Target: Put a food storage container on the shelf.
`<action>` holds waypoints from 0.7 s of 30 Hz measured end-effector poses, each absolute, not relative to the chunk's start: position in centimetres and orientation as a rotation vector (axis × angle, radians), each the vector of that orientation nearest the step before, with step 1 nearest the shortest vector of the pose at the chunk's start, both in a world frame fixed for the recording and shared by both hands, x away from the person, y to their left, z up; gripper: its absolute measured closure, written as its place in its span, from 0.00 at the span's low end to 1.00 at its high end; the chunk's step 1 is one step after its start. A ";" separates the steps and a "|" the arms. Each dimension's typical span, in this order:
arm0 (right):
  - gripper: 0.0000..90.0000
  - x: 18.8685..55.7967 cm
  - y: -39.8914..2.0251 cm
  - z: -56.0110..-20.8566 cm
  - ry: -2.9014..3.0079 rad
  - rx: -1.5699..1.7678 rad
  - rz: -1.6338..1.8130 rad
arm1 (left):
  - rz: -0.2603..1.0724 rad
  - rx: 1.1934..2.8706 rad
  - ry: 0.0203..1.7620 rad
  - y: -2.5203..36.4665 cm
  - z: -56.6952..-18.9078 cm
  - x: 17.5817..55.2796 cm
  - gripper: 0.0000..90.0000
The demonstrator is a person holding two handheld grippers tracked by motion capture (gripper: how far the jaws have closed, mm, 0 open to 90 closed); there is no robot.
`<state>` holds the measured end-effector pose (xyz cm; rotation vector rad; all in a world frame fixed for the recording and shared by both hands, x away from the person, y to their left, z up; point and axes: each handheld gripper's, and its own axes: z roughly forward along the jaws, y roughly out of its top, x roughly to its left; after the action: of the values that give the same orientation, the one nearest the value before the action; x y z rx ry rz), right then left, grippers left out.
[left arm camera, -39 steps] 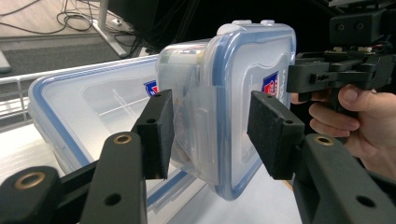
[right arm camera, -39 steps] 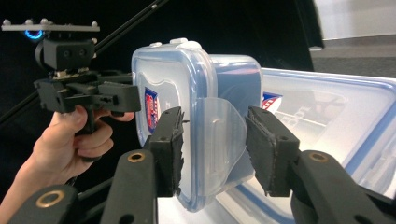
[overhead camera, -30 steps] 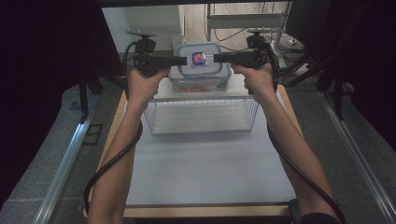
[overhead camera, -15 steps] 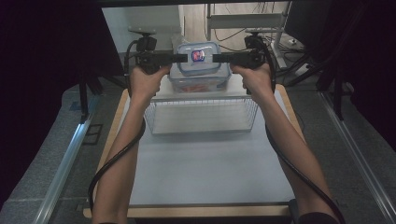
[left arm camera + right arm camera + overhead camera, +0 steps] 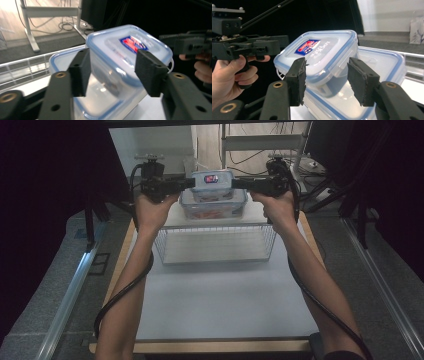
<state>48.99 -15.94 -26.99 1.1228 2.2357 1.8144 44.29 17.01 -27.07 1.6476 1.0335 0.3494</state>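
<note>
A small clear container (image 5: 212, 182) with a blue-rimmed lid and a red label sits on top of a larger clear container (image 5: 212, 210). My left gripper (image 5: 189, 183) meets its left end and my right gripper (image 5: 236, 184) its right end, both held level. In the left gripper view the jaws (image 5: 112, 57) stand half apart at the small container (image 5: 125, 47), which is wider than their gap. The right gripper (image 5: 327, 65) shows the same at the other end of the small container (image 5: 322, 50). I cannot see either pair of pads clamp it.
The larger container (image 5: 384, 62) rests on a white surface behind a wire basket (image 5: 215, 251) at the far end of the pale table (image 5: 215, 305). Cables trail from both grippers along the forearms. Desk legs and dark stands lie beyond the table.
</note>
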 end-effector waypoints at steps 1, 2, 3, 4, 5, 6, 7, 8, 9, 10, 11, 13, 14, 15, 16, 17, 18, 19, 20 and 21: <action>0.53 48.8 -16.1 -27.1 2.233 1.104 1.812 | 0.359 1.642 1.023 17.1 -27.3 43.9 0.57; 0.53 48.6 -16.2 -27.1 2.229 1.096 1.808 | 0.359 1.630 1.009 17.2 -27.4 43.4 0.59; 0.53 48.5 -16.4 -27.3 2.227 1.084 1.805 | 0.357 1.623 0.994 17.4 -27.6 43.0 0.63; 0.53 48.3 -16.5 -27.4 2.229 1.077 1.795 | 0.370 1.627 0.981 17.4 -27.7 42.6 0.66; 0.53 48.1 -16.6 -27.5 2.229 1.065 1.785 | 0.393 1.639 0.967 17.4 -27.7 42.1 0.68; 0.54 47.9 -16.7 -27.6 2.234 1.056 1.769 | 0.410 1.648 0.951 17.3 -27.8 41.7 0.72; 0.54 47.8 -16.8 -27.7 2.232 1.047 1.759 | 0.417 1.663 0.937 17.2 -27.9 41.4 0.74; 0.56 47.7 -16.9 -27.8 2.232 1.032 1.752 | 0.418 1.675 0.927 17.2 -28.0 41.1 0.76; 0.58 47.6 -16.9 -27.9 2.236 1.025 1.750 | 0.417 1.684 0.916 17.0 -28.1 40.9 0.78; 0.59 47.5 -16.9 -28.0 2.240 1.020 1.745 | 0.421 1.697 0.908 16.9 -28.2 40.6 0.80; 0.60 47.4 -16.9 -28.1 2.246 1.015 1.734 | 0.421 1.706 0.900 16.7 -28.3 40.4 0.82; 0.63 47.3 -16.7 -28.3 2.259 0.993 1.712 | 0.425 1.726 0.894 16.4 -28.6 40.2 0.86; 0.63 47.2 -16.5 -28.3 2.264 0.989 1.691 | 0.425 1.737 0.896 16.3 -28.7 40.3 0.86; 0.63 47.1 -16.3 -28.4 2.265 0.979 1.674 | 0.422 1.749 0.898 16.2 -28.8 40.4 0.87; 0.64 47.2 -16.1 -28.5 2.267 0.967 1.662 | 0.418 1.751 0.902 16.0 -29.0 40.6 0.87; 0.64 47.2 -16.0 -28.6 2.268 0.962 1.657 | 0.416 1.759 0.906 15.8 -29.1 40.8 0.87; 0.64 47.2 -15.8 -28.7 2.271 0.962 1.651 | 0.419 1.765 0.912 15.7 -29.2 41.0 0.87; 0.64 47.2 -15.6 -28.8 2.272 0.958 1.645 | 0.421 1.768 0.919 15.6 -29.3 41.2 0.87; 0.64 47.1 -15.5 -28.9 2.276 0.955 1.633 | 0.421 1.766 0.923 15.6 -29.4 41.3 0.87; 0.63 47.1 -15.4 -29.0 2.274 0.954 1.628 | 0.416 1.760 0.928 15.5 -29.5 41.5 0.87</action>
<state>47.14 -15.36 -29.01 0.9540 2.2743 1.6278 41.53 15.55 -29.50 1.7602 0.9278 0.4158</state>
